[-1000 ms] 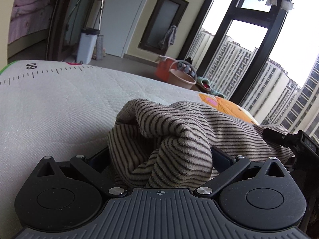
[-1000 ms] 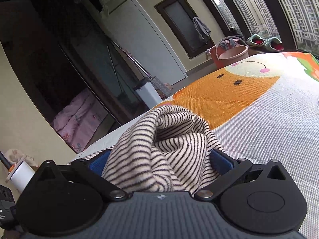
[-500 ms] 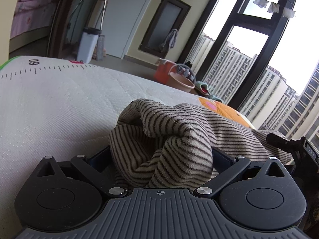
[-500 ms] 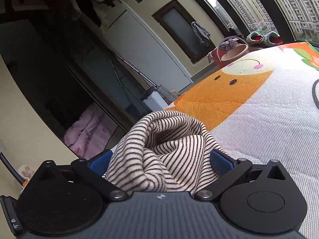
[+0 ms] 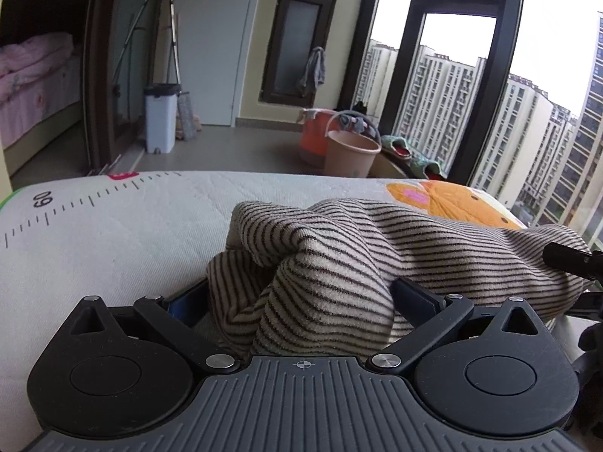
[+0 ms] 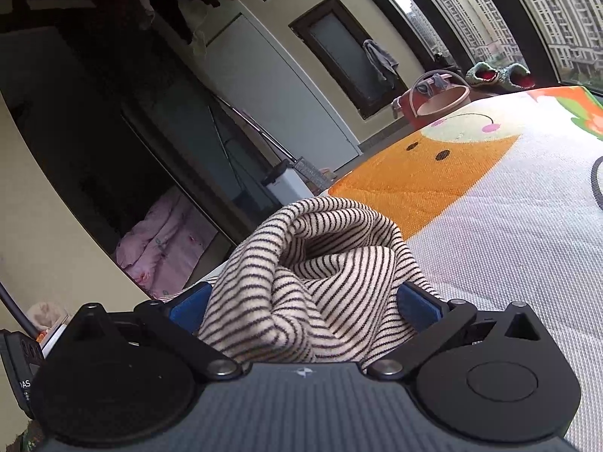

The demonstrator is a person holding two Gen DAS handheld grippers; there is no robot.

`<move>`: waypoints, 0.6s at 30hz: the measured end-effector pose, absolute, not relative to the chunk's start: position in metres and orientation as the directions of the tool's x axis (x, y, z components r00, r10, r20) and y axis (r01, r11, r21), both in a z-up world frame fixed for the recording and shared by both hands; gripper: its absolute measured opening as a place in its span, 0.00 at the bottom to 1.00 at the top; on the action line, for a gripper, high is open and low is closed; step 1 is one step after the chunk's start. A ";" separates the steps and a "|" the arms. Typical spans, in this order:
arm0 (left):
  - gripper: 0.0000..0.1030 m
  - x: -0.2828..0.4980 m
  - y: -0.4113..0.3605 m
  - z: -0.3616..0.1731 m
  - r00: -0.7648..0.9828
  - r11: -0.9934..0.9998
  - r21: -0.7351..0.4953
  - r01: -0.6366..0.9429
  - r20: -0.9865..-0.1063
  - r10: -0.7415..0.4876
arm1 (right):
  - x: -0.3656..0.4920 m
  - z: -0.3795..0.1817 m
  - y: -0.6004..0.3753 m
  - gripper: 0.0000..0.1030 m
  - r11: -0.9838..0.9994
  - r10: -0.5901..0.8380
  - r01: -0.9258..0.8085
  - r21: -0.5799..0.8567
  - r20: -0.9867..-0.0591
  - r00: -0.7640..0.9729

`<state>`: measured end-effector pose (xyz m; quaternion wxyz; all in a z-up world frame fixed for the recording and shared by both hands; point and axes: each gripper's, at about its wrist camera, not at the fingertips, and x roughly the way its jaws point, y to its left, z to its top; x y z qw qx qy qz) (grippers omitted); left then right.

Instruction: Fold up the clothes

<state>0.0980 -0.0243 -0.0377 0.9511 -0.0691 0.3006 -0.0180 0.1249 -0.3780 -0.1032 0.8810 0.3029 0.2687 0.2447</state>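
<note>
- The striped garment lies bunched on a patterned mat, stretched between both grippers.
- The left gripper clamps one bunch of it.
- The right gripper clamps another bunch, above the mat's orange print.

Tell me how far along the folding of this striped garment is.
Early. Done: both claws have picked it up; the left claw and right claw are each shut on a bunched part of the striped knit garment. In hand: it hangs between them above the play mat. Left: no neat fold shows yet.
</note>
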 end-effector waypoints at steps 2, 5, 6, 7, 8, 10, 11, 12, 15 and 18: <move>1.00 0.098 -0.023 -0.039 0.815 0.987 -0.161 -0.011 -0.574 -0.084 | 0.125 -0.103 -0.377 1.00 0.696 0.593 -0.267 0.666 -0.325 0.737; 1.00 0.085 -0.022 -0.041 0.795 0.984 -0.180 0.005 -0.596 -0.113 | 0.126 -0.103 -0.375 1.00 0.697 0.591 -0.264 0.667 -0.325 0.738; 1.00 0.079 -0.023 -0.041 0.787 0.984 -0.178 0.018 -0.604 -0.124 | 0.126 -0.102 -0.375 1.00 0.697 0.591 -0.264 0.667 -0.326 0.738; 1.00 0.073 -0.025 -0.040 0.784 0.985 -0.167 0.037 -0.607 -0.132 | 0.125 -0.102 -0.374 1.00 0.697 0.591 -0.263 0.667 -0.326 0.738; 1.00 0.065 -0.027 -0.038 0.783 0.987 -0.152 0.057 -0.607 -0.139 | 0.125 -0.102 -0.374 1.00 0.697 0.591 -0.263 0.667 -0.326 0.738; 1.00 0.048 -0.030 -0.026 0.802 0.988 -0.128 0.087 -0.579 -0.145 | 0.126 -0.102 -0.376 1.00 0.696 0.592 -0.264 0.668 -0.325 0.737; 1.00 0.041 -0.030 -0.017 0.822 0.987 -0.130 0.096 -0.549 -0.153 | 0.127 -0.102 -0.379 1.00 0.695 0.593 -0.265 0.668 -0.325 0.736; 1.00 0.036 -0.030 -0.006 0.845 0.984 -0.141 0.107 -0.508 -0.165 | 0.128 -0.103 -0.383 1.00 0.695 0.595 -0.267 0.668 -0.325 0.735; 1.00 0.035 -0.035 0.027 0.898 0.969 -0.179 0.171 -0.375 -0.228 | 0.131 -0.103 -0.388 1.00 0.694 0.597 -0.269 0.668 -0.325 0.734; 1.00 0.058 -0.052 0.041 0.901 0.958 -0.149 0.246 -0.328 -0.283 | 0.134 -0.104 -0.398 1.00 0.692 0.602 -0.275 0.667 -0.324 0.730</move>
